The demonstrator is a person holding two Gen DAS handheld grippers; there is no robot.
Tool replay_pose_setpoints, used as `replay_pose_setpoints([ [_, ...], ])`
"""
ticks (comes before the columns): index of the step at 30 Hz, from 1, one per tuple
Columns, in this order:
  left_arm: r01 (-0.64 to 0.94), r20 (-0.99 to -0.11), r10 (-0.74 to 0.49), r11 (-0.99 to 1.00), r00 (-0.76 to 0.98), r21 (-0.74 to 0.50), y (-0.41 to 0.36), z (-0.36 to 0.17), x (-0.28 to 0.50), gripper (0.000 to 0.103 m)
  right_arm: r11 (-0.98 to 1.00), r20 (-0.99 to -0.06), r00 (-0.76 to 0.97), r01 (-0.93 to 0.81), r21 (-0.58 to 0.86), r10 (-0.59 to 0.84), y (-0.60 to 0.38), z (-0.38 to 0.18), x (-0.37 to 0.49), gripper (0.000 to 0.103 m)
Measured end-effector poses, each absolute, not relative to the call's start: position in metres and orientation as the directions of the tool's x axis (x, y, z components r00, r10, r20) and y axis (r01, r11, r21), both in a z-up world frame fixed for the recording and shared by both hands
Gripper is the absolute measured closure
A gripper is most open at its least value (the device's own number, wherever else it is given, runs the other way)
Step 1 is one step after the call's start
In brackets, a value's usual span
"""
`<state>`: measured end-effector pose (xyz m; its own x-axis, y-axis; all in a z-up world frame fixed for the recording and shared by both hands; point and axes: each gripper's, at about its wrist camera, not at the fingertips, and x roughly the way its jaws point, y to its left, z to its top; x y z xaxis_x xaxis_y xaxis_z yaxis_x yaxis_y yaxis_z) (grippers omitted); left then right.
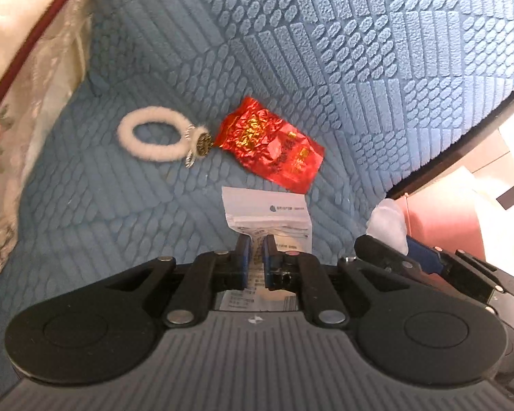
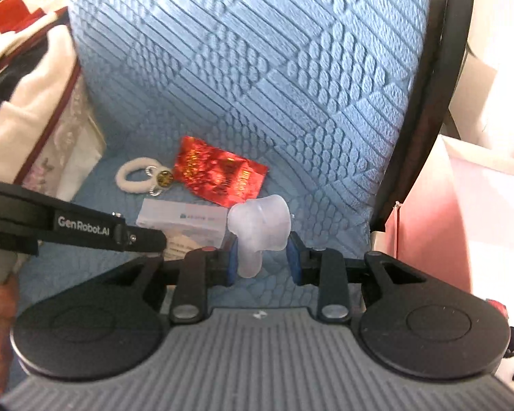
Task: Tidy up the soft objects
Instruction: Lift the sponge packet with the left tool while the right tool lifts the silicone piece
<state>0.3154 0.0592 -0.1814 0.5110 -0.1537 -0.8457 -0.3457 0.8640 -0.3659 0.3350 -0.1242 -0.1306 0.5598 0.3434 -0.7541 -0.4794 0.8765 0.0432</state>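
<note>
Left gripper (image 1: pixel 256 251) pinches white packet (image 1: pixel 267 214), right gripper (image 2: pixel 262 257) grasps frosted piece (image 2: pixel 258 226) — above blue quilted cushion (image 1: pixel 291 68).

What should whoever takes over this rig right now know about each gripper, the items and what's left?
Left gripper: shut on the white sachet.
Right gripper: fingers closed on the translucent silicone piece.
Still lying on the blue cushion: the red foil packet and the white fluffy hair tie, whose charm end is right next to the packet.
Done: two items gripped. Left: place both, then collect the other two. No destination is clear from these views.
</note>
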Motion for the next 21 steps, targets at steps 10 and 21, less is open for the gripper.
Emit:
replay_pose_setpoints([
  [10, -0.344, -0.843, -0.142, 0.868, 0.519, -0.358, 0.067, -0.166, 0.287, 0.093, 0.874, -0.759, 0.553, -0.484, 0.043, 0.344, -0.125, -0.138, 0.310, 0.070],
  [21, -0.325, -0.846, -0.112, 0.891, 0.521, -0.317, 0.055, -0.159, 0.253, 0.093, 0.880, -0.758, 0.555, -0.471, 0.054, 0.344, -0.130, -0.138, 0.280, 0.070],
])
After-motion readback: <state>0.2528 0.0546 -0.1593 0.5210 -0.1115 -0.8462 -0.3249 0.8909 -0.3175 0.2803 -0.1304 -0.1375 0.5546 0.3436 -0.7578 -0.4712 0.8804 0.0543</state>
